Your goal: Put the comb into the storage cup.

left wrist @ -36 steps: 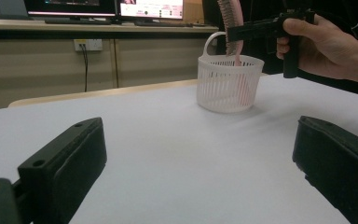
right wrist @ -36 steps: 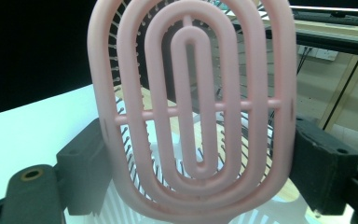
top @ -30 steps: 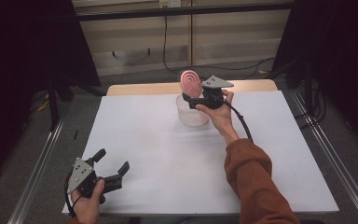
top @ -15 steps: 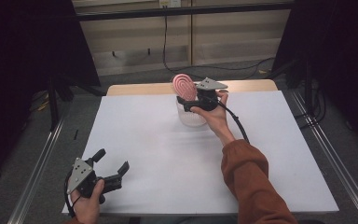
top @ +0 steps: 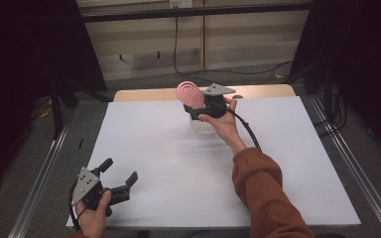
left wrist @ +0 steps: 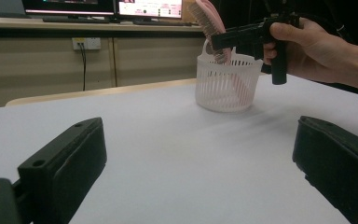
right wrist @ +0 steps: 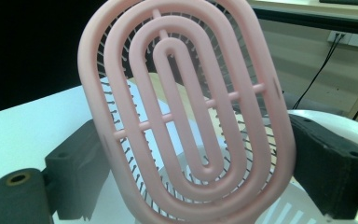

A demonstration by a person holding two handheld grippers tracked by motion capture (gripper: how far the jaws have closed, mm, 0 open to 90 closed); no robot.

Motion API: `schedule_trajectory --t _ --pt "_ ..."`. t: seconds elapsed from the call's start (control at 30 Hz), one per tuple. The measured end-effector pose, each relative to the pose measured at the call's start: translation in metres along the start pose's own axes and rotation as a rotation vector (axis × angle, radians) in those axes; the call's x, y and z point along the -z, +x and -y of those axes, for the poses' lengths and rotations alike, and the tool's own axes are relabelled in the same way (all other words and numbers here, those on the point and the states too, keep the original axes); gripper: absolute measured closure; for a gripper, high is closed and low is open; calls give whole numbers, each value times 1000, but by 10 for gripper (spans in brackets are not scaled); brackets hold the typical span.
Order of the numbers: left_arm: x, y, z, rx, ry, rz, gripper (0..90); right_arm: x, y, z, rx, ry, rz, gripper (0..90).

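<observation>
A: Where does your right gripper (top: 194, 110) stand, and what do its jaws do?

B: In the high view your right hand (top: 222, 119) holds it over the white slotted basket (top: 202, 126) at the far middle of the white table (top: 178, 168). Its jaws have just been opening. In the right gripper view the pink brush (right wrist: 186, 112) stands between them, head up and leaning. The left jaw lies behind the brush's edge and the right jaw sits at its other edge, so you cannot tell whether the pads touch the brush.

A: Where is the brush with respect to the basket?

B: In the left gripper view the brush (left wrist: 209, 21) rises tilted from the basket (left wrist: 226, 81), its lower end down inside the slotted wall. The head shows above the rim, just beside the right gripper (left wrist: 216, 42).

A: And your left gripper (top: 119, 177)?

B: It rests low at the near left corner of the table, well apart from the basket, in your left hand (top: 93, 213). Its two black jaws stand wide apart in its own view, with bare table between them and nothing gripped.

A: What lies behind the table?

B: A wooden cabinet (left wrist: 42, 70) with a wall socket (left wrist: 86, 43), and monitors (left wrist: 102, 7) above it.
</observation>
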State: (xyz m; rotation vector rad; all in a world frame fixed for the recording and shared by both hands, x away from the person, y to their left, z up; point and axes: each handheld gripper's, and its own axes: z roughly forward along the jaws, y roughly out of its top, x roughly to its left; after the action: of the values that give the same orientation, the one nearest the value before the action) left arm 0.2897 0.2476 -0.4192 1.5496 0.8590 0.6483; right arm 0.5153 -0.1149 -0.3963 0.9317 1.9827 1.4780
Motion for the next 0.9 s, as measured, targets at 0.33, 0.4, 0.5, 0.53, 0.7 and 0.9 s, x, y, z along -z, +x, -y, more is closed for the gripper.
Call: schedule_trajectory --t 0.33,0.4,0.5,0.53,0.7,0.9 --pt "1 1 0 -4 0 0 28 -4 1 2 -8 17 -11 117" --pt "1 1 0 -1 -2 0 29 -5 2 3 -9 21 -13 117" --pt "1 1 0 6 -2 -4 29 -6 2 4 -15 27 -10 118" --pt "1 1 0 3 -1 -4 29 -6 2 4 -13 29 -10 119" --pt "1 1 0 5 -3 -4 28 -7 1 7 -20 41 -12 119" --pt "1 2 0 2 -3 -4 29 -7 0 8 -34 47 -18 146"
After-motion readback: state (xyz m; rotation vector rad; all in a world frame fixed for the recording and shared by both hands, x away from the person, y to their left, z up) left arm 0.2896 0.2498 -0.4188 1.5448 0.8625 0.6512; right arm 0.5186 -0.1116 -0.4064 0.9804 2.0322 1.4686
